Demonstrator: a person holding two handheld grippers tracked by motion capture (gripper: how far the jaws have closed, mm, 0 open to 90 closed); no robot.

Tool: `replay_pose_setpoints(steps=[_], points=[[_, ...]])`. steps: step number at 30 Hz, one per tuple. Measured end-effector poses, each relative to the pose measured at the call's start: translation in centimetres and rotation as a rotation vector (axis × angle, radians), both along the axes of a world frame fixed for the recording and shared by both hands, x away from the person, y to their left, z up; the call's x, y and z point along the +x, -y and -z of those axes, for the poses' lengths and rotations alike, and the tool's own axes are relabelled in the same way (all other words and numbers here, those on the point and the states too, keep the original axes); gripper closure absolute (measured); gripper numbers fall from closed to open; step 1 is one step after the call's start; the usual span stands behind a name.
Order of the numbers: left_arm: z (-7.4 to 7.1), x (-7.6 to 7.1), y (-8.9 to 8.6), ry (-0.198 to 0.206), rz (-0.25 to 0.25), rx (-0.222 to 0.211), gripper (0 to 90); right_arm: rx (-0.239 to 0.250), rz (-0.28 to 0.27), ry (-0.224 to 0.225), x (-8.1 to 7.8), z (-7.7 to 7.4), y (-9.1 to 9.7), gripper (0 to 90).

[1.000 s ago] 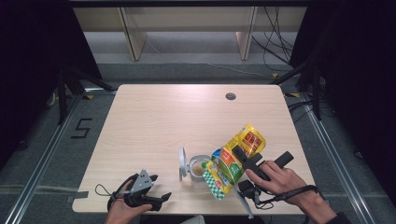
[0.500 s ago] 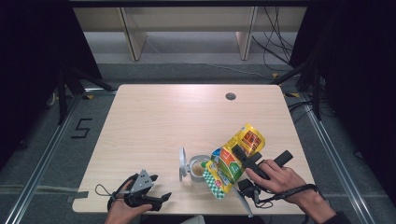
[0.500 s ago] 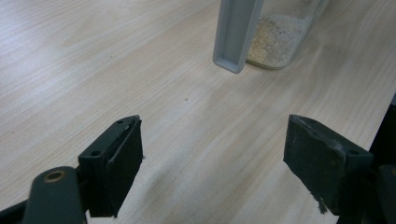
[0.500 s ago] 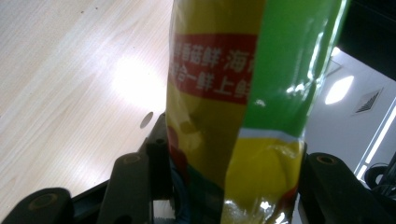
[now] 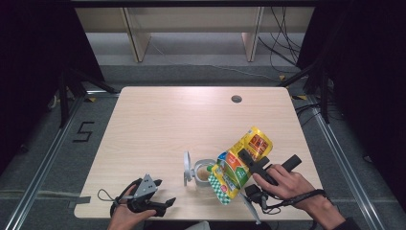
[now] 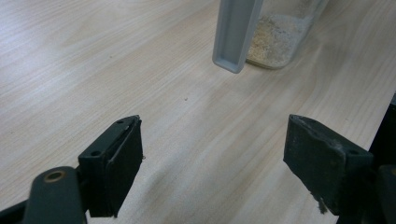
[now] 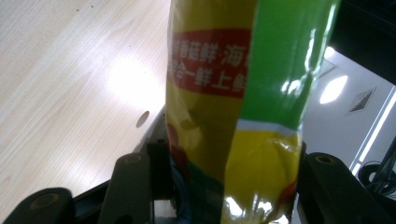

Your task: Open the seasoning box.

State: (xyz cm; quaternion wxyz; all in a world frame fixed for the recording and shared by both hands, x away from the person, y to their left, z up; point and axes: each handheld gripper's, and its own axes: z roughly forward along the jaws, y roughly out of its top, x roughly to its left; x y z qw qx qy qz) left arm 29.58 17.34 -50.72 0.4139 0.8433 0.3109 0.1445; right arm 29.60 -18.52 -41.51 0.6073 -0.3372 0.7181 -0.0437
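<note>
Looking down from the high view, the right gripper [image 5: 249, 160] is clamped on a shiny yellow and green plastic snack bag [image 5: 240, 163]. The bag is tipped over, with its low end pointing left and down at a small clear plastic jar [image 5: 205, 173]. Its long side runs from up on the right to down on the left, so the bag's mouth hangs just over the jar's open top. The jar's grey lid [image 5: 186, 167] stands up on the jar's left side. The jar sits on the pale wooden desk [image 5: 167, 124], near the front edge and a bit right of the middle. The left gripper [image 5: 155, 203] rests by the front edge, toward the front left corner, well apart from the jar. The right hand is much nearer to the jar.

From the left gripper view, its two black jaws stand wide apart with nothing between them. Ahead of them is bare desk, then the grey lid [image 6: 236, 32] and the jar [image 6: 280, 35] with pale crumbs in the bottom.

From the right gripper view, the snack bag [image 7: 233, 112] stands between the two black jaws, which squeeze its sides. To pour more, I think the bag's low end must stay right over the jar.
</note>
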Motion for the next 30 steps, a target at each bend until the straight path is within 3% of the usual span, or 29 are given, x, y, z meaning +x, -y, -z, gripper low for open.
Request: replay_pose_setpoints(steps=[4, 5, 8, 9, 11, 12, 16, 18, 20, 22, 23, 30], points=[[-0.01, 0.02, -0.04, 0.002, 0.004, 0.006, 19.2, 0.011, -0.005, -0.005, -0.07, 0.01, 0.08, 54.6], [0.04, -0.06, 0.09, -0.005, -0.001, -0.018, 19.2, 0.005, -0.003, 0.001, -0.13, -0.07, 0.11, 54.6], [0.04, -0.01, 0.0, 0.002, 0.001, -0.005, 19.2, 0.003, -0.005, 0.003, -0.2, -0.11, 0.13, 54.8], [0.08, -0.06, 0.09, -0.001, -0.001, -0.021, 19.2, 0.007, -0.004, 0.002, -0.24, -0.12, 0.18, 54.8], [-0.02, 0.01, -0.05, 0.001, 0.001, 0.004, 19.2, 0.023, -0.003, -0.004, -0.31, -0.06, 0.26, 54.8], [0.07, -0.05, 0.08, 0.0, -0.001, -0.021, 19.2, 0.01, -0.003, 0.002, -0.34, -0.19, 0.25, 54.8], [-0.02, 0.02, -0.05, 0.001, 0.005, 0.008, 19.2, 0.034, -0.001, -0.005, -0.46, -0.13, 0.46, 54.9], [0.12, -0.06, 0.15, 0.006, -0.009, -0.023, 19.2, 0.018, -0.002, 0.004, -0.5, -0.27, 0.54, 54.9], [0.12, -0.06, 0.15, 0.005, -0.009, -0.024, 19.2, 0.015, 0.002, 0.006, -0.56, -0.34, 0.62, 54.9], [0.07, 0.01, 0.02, 0.01, -0.005, 0.0, 19.2, 0.038, 0.005, -0.004, -0.59, -0.23, 0.73, 54.9], [0.07, 0.01, 0.02, 0.01, -0.005, -0.001, 19.2, 0.016, 0.007, 0.007, -0.62, -0.4, 0.77, 54.9], [0.13, -0.06, 0.14, 0.006, -0.009, -0.023, 19.2, 0.012, 0.009, 0.009, -0.68, -0.44, 0.94, 54.9]])
